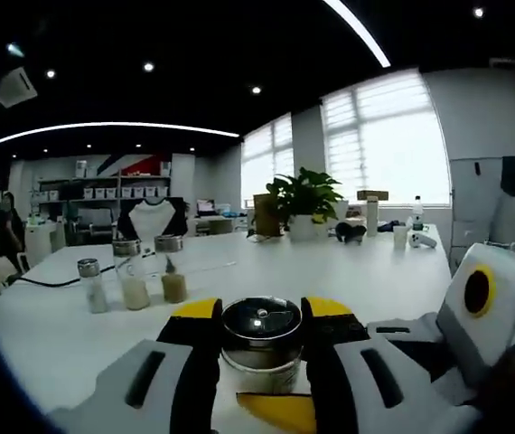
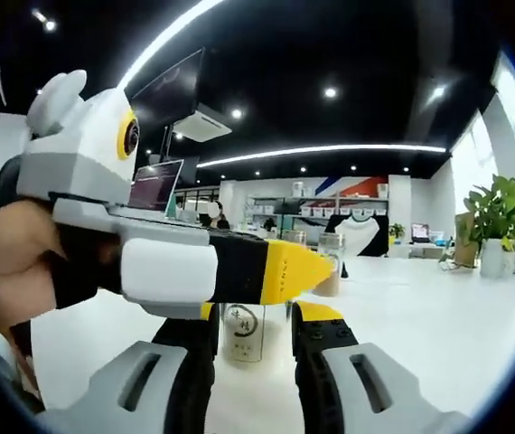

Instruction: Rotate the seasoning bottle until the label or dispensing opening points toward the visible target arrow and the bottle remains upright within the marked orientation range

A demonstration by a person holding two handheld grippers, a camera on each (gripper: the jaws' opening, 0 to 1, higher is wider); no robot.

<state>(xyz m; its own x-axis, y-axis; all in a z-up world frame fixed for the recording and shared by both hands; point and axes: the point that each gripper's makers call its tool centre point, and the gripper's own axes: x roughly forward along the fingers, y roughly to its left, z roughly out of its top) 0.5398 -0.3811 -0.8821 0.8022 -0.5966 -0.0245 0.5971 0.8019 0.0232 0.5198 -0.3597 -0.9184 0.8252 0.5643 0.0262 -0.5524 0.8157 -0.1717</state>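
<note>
- Seasoning bottle (image 1: pixel 260 339), a clear glass jar with a dark round metal lid, stands upright on the white table (image 1: pixel 348 271), just above a yellow marking, possibly the target arrow.
- At far left in the left gripper view, a small silver-capped shaker (image 1: pixel 91 285) and two glass jars of pale powder (image 1: pixel 134 276) stand well apart from it.
- The left gripper (image 1: pixel 260 336) has its black, yellow-tipped jaws close against both sides of the lid; it appears to be clamped on.
- The right gripper (image 2: pixel 251 336) brackets the bottle's body, its label facing the camera; whether the jaws touch the glass cannot be told.
- Glass likely makes it rigid, smooth, fairly heavy and breakable; gripping the body low should limit slipping and tipping while turning.
</note>
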